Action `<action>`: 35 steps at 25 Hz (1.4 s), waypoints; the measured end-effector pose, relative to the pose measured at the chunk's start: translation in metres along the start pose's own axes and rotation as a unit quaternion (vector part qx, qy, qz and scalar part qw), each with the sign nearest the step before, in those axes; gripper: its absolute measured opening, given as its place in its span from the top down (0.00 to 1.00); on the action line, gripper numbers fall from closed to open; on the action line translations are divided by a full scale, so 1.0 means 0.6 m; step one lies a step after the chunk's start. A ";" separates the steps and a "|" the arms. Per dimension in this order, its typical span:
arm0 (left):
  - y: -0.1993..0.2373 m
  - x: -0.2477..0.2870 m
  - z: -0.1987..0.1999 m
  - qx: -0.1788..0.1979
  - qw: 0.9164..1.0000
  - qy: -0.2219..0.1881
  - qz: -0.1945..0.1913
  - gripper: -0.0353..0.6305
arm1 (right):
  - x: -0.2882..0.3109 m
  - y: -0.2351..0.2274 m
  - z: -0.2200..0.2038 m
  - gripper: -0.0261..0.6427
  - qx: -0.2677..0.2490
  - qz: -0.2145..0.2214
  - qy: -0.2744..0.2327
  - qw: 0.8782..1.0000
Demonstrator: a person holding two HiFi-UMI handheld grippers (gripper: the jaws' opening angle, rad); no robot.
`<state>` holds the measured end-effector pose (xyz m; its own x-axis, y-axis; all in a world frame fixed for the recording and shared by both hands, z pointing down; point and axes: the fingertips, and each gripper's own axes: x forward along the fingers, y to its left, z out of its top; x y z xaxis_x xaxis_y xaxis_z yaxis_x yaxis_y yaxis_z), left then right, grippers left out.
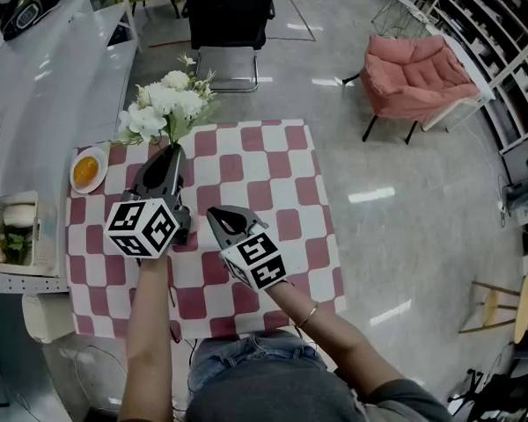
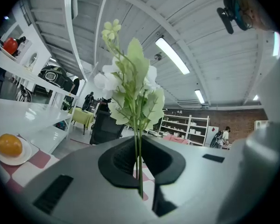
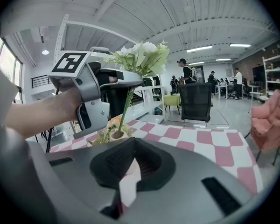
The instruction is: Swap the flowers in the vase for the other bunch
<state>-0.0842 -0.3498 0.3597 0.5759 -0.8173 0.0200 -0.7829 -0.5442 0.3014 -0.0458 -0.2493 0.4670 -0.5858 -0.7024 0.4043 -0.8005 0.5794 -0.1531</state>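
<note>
A square bench (image 1: 286, 266) under a pink and white chequered cloth stands on a glossy grey floor (image 1: 396, 192). A long white counter (image 1: 62, 60) runs along its left side. A black office chair (image 1: 229, 7) stands behind the bench, and a pink armchair (image 1: 418, 73) is well apart at the right. White shelves (image 2: 184, 127) stand before a far brick wall. Near the left edge of the cloth, an orange fruit (image 1: 85, 170) lies on a round white plate (image 1: 77, 185).

The only print is the black and white square markers (image 1: 143, 227) on the cube of each gripper.

The left gripper (image 1: 171, 155) has its jaws pressed on the thin green stems (image 2: 139, 167) of a bunch of white flowers with pale green leaves (image 1: 167, 104), which rises upright above the jaws. In the right gripper view, the stems go down below these jaws to the round mouth of a small pale vase (image 3: 116, 135) on the cloth. Whether their ends are inside, I cannot tell.

The right gripper (image 1: 216, 214) hangs just beside it over the cloth, its jaws pressed together with nothing between them.
</note>
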 end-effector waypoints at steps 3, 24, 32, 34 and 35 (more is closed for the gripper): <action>0.004 -0.009 -0.009 -0.004 1.000 -0.001 0.007 0.91 | 0.000 0.000 -0.002 0.94 0.000 0.001 0.002 1.000; 0.003 -0.082 -0.061 0.006 0.999 0.039 0.029 0.91 | -0.006 0.041 -0.017 0.94 -0.011 0.015 0.006 1.000; 0.007 -0.101 -0.088 0.013 0.996 0.073 0.049 0.89 | -0.018 0.053 -0.021 0.94 -0.014 0.018 0.003 1.000; 0.006 -0.107 -0.096 0.017 0.995 0.081 0.053 0.87 | -0.021 0.056 -0.024 0.94 -0.014 0.018 0.001 1.000; 0.005 -0.109 -0.100 0.017 0.995 0.085 0.055 0.86 | -0.024 0.057 -0.025 0.94 -0.014 0.018 0.001 1.000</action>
<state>-0.1100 -0.2865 0.4163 0.5161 -0.8296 0.2128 -0.8490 -0.4627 0.2554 -0.0626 -0.2133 0.4695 -0.6141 -0.6798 0.4009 -0.7749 0.6159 -0.1425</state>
